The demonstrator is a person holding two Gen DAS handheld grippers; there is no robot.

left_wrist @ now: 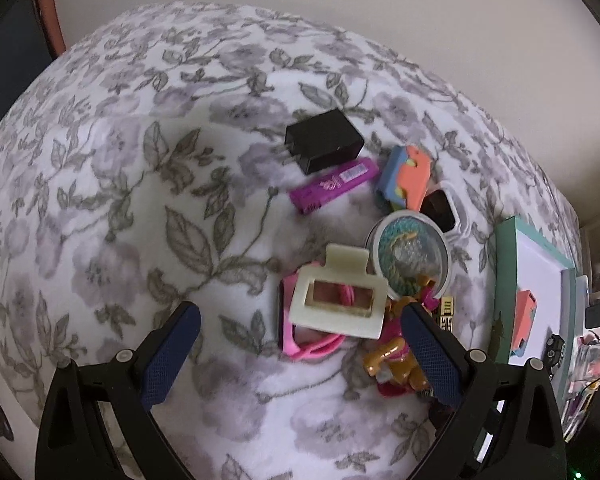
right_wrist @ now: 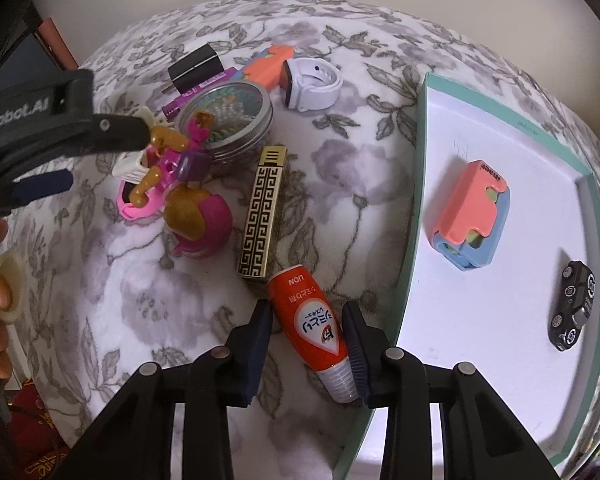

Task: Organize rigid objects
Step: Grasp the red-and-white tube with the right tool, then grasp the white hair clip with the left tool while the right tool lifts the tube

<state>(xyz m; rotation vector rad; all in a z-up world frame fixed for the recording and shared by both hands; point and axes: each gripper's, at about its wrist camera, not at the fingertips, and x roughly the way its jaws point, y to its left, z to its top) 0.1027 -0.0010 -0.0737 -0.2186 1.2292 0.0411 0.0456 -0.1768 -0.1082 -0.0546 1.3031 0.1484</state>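
My left gripper is open above a cream hair claw lying on a pink toy; a brown-and-pink doll lies by its right finger. My right gripper is open with an orange glue tube lying between its fingers, not clamped. A teal-rimmed white tray on the right holds a coral-and-blue block and a black toy car. The left gripper also shows in the right wrist view.
On the floral blanket lie a black charger, a purple tube, another coral-and-blue block, a white smartwatch, a round tin and a black-and-gold lighter. A wall stands behind.
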